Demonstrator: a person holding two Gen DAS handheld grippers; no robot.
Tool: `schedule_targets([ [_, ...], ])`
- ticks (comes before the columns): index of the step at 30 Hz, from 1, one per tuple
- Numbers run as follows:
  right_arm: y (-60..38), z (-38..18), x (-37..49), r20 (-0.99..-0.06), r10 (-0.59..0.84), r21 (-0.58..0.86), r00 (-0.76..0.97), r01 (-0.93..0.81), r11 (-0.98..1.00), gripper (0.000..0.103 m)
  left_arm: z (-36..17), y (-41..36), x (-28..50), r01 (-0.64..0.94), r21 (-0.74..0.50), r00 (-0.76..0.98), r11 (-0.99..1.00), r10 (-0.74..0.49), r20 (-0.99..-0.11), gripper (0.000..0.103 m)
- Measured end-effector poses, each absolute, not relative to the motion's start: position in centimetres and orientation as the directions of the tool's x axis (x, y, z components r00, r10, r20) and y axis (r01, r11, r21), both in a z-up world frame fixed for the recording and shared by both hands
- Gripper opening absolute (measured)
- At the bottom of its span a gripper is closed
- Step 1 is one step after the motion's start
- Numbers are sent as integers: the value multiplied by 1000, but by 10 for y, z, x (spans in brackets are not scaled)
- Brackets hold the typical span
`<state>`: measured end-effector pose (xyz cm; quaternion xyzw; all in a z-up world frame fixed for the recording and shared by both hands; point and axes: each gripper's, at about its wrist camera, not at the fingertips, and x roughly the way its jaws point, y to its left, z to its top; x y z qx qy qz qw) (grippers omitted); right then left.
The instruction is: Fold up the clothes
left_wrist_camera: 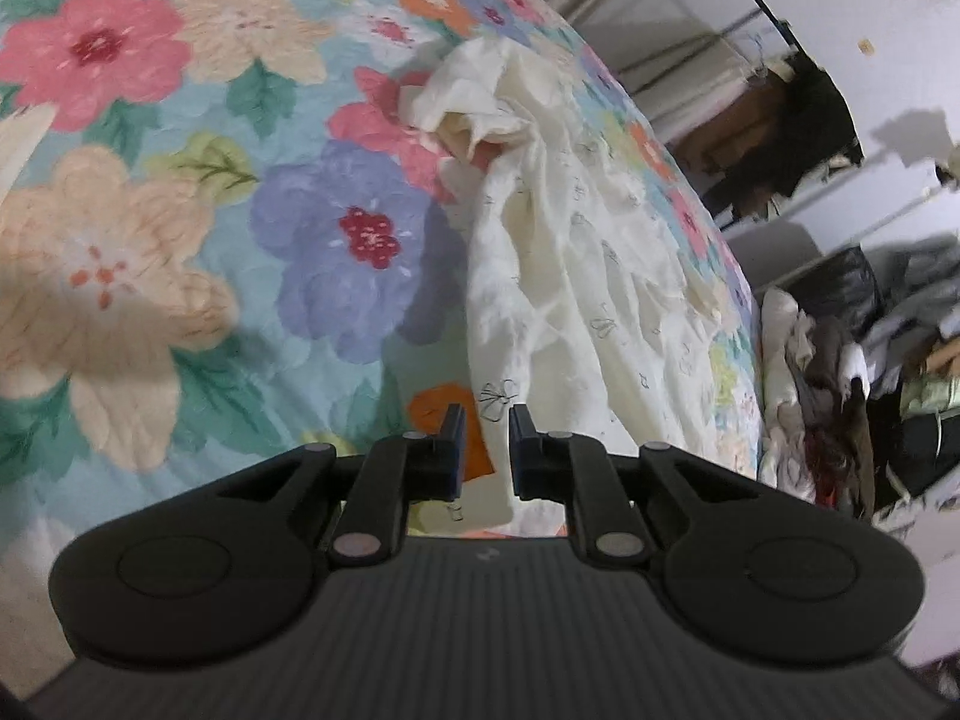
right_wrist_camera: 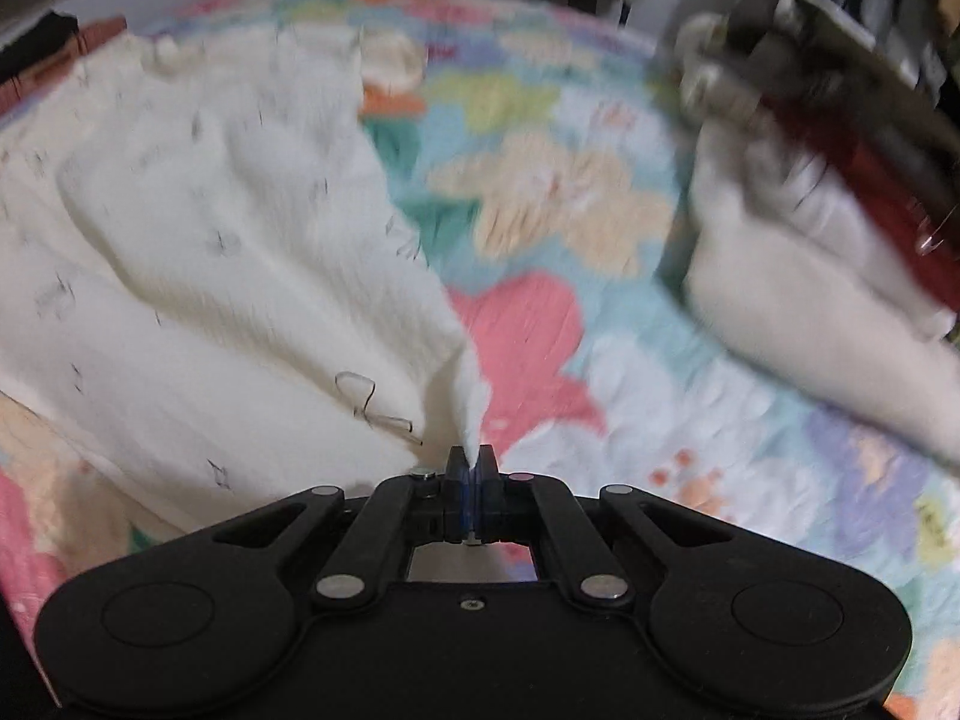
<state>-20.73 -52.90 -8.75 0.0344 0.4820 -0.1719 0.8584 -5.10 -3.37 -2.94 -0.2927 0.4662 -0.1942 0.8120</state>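
1. The task is at an early stage, in my judgement: the cloth lies crumpled on the bed, with many wrinkles and no clean fold to be seen.

2. In the left wrist view the cloth is a long cream heap with small grey bow prints. It runs from the near side toward the far edge of the bed, and its far end is bunched up.

3. The right gripper has its fingers pressed together on a corner of the cloth. The fabric rises in a thin point up from the pads, so this corner is pinched and seems a little lifted.

4. The left gripper has its fingers spread with a narrow gap. Nothing is between them; the cloth edge is just in front, near the tips, but I cannot tell if it touches.

5. At the right of the right wrist view there is a pile of white and red things. It is blurred, so I cannot say if these are folded already.

6. What is left, as I judge it: take a second corner, spread the cloth flat, then make all folds.
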Motion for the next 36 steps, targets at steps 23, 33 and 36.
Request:
schedule_targets([
  [23, -493, 87, 38, -830, 112, -49, 546, -272, 961, 57, 39, -91, 171, 535, -198, 490, 822, -492, -720, 51],
  [33, -487, 8, 183, -782, 124, -129, 611, -353, 927, 56, -11, -107, 278, 575, -215, 462, 789, -530, -711, 51],
  [36, -495, -12, 216, -798, 98, -157, 595, -361, 919, 56, -40, -120, 298, 625, -130, 433, 770, -480, -763, 51],
])
